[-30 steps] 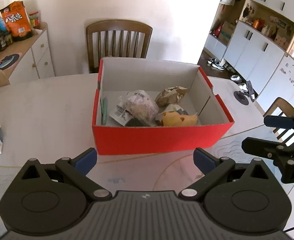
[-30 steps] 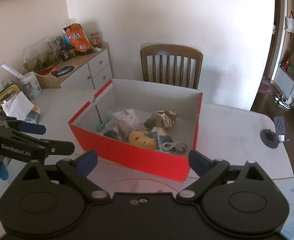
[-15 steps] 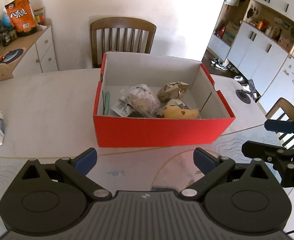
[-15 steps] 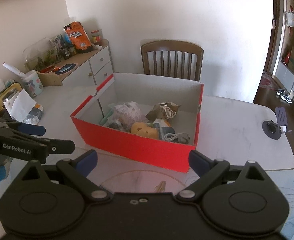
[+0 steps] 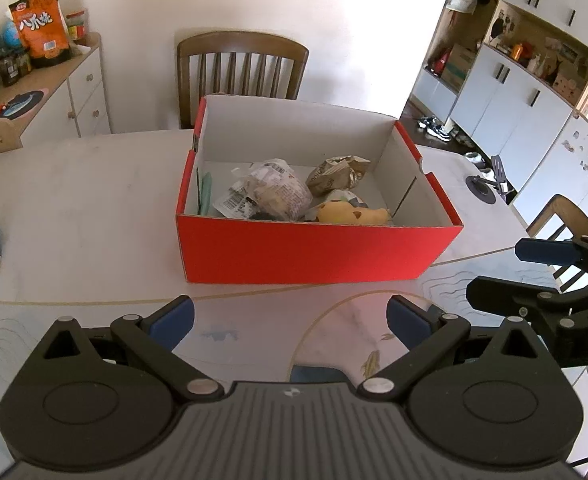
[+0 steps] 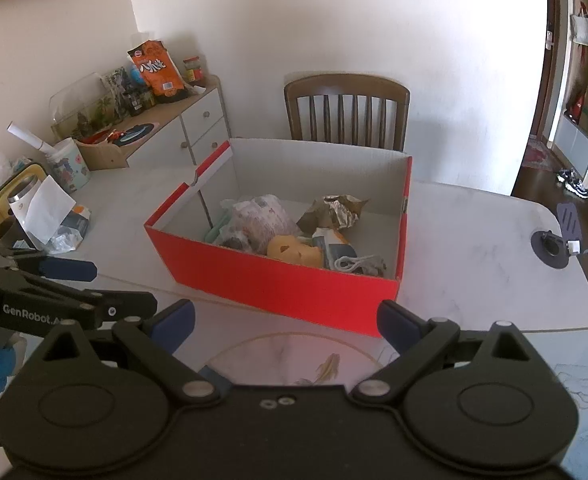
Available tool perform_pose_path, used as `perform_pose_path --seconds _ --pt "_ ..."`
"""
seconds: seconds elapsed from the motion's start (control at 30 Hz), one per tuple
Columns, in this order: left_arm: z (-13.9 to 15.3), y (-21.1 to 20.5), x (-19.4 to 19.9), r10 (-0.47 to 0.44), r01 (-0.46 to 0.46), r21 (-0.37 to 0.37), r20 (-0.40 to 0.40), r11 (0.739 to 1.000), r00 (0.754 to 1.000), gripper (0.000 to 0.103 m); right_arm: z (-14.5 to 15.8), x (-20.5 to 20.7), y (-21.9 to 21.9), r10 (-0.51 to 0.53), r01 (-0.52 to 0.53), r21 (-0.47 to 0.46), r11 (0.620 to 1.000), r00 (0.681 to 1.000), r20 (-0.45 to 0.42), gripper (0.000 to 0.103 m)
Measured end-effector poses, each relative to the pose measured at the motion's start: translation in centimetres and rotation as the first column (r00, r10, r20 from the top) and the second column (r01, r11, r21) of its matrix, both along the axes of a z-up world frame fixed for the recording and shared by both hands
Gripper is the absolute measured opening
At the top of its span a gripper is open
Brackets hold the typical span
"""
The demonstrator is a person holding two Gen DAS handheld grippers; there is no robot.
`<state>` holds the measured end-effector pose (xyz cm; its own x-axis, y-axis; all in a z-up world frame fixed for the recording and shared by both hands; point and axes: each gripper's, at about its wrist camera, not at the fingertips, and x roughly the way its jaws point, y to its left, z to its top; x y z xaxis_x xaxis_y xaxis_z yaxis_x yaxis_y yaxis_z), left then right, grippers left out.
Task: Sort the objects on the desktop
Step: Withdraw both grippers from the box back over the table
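Behind the red box (image 5: 310,254), a wooden chair (image 5: 241,68); off to the left, a cluttered sideboard (image 6: 165,120). Nothing between box and left gripper (image 5: 289,318) or right gripper (image 6: 285,320), both spread wide, empty. In the box: crumpled wrappers (image 5: 269,194), yellow toy (image 5: 352,214), coiled cord (image 6: 360,264).

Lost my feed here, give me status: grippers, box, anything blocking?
Left gripper open, empty. Right gripper open, empty. Red box on table, items inside. Nothing between grippers and box.
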<state>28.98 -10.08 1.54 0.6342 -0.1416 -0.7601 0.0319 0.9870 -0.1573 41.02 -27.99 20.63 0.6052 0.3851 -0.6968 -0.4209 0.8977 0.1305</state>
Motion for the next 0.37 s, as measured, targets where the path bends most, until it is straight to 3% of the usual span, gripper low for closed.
perform_pose_path --seconds 0.37 --pt "-0.56 -0.17 -0.08 0.001 -0.001 0.013 -0.007 1.000 1.000 0.103 -0.49 0.03 -0.16 -0.004 0.004 -0.006 1.000 1.000 -0.015 0.098"
